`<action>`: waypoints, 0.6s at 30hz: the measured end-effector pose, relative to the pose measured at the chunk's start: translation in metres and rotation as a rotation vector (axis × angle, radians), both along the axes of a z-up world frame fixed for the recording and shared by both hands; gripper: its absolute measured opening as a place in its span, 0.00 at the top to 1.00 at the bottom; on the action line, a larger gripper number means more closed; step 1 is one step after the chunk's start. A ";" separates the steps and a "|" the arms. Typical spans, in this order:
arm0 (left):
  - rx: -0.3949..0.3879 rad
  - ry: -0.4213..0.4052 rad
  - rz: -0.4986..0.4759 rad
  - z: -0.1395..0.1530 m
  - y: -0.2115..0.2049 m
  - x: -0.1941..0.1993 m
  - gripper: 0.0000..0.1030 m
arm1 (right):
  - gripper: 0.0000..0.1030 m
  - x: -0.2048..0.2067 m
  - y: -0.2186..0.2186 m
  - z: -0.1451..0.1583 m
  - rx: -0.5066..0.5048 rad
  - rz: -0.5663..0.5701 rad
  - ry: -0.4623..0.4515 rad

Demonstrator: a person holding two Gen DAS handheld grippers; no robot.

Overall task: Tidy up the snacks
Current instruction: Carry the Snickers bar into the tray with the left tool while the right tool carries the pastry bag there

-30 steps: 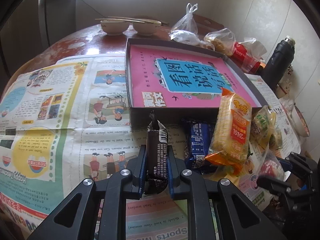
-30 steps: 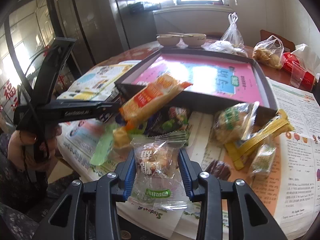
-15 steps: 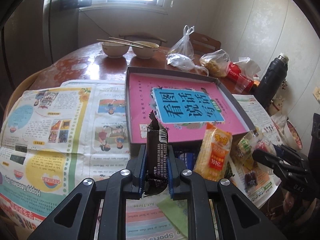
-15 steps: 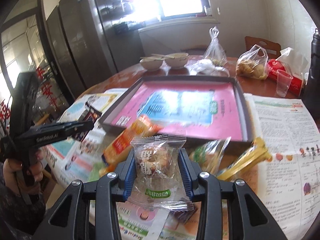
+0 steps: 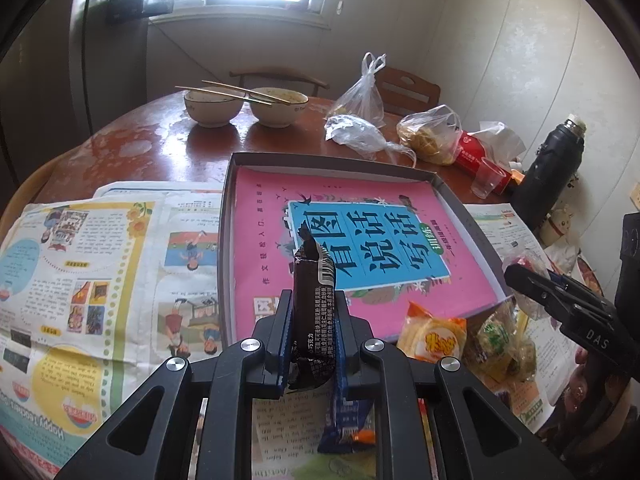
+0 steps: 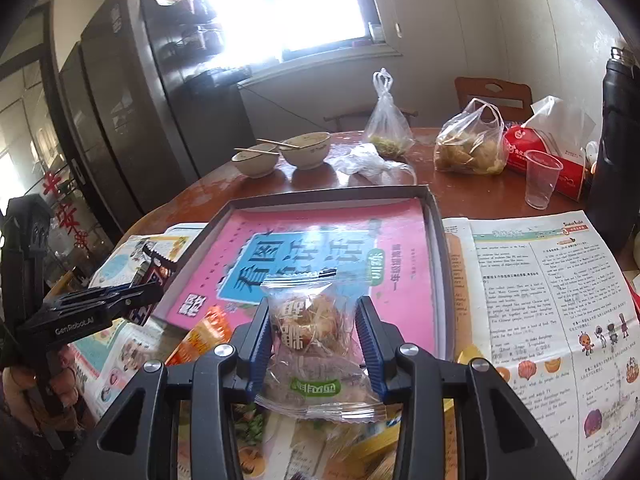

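Jaws of the left gripper (image 5: 311, 334) pinch tight on a dark chocolate bar (image 5: 312, 320), upright, gripped mid-length; it looks light and fairly stiff. Right gripper (image 6: 314, 340), partway closed, squeezes a clear-wrapped pastry (image 6: 314, 336) across its bulge: soft, crushable, slippery film. Both hang over the near edge of the grey tray (image 5: 226, 248) with its pink book (image 6: 404, 280); loose snacks (image 5: 434, 338) crowd the bench below.

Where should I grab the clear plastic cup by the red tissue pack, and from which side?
Take the clear plastic cup by its side wall just under the rim, coming from the newspaper side. It stands upright and open, and the red tissue pack crowds it behind, so the near side looks freer.
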State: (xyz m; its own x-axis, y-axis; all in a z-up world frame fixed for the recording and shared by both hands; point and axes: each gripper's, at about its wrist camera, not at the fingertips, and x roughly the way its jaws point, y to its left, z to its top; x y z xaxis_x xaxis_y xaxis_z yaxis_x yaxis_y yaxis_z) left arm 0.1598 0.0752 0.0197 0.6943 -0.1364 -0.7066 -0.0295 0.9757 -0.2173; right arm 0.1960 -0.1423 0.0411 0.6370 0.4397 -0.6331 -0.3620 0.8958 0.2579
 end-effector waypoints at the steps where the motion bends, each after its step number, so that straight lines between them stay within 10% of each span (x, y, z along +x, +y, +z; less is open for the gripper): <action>1: 0.004 0.002 0.001 -0.001 -0.001 0.004 0.83 | 0.60 0.005 -0.002 -0.002 0.004 -0.008 0.005; 18: 0.041 0.065 0.016 -0.027 -0.007 0.043 0.83 | 0.60 0.047 -0.016 -0.041 -0.026 -0.100 0.088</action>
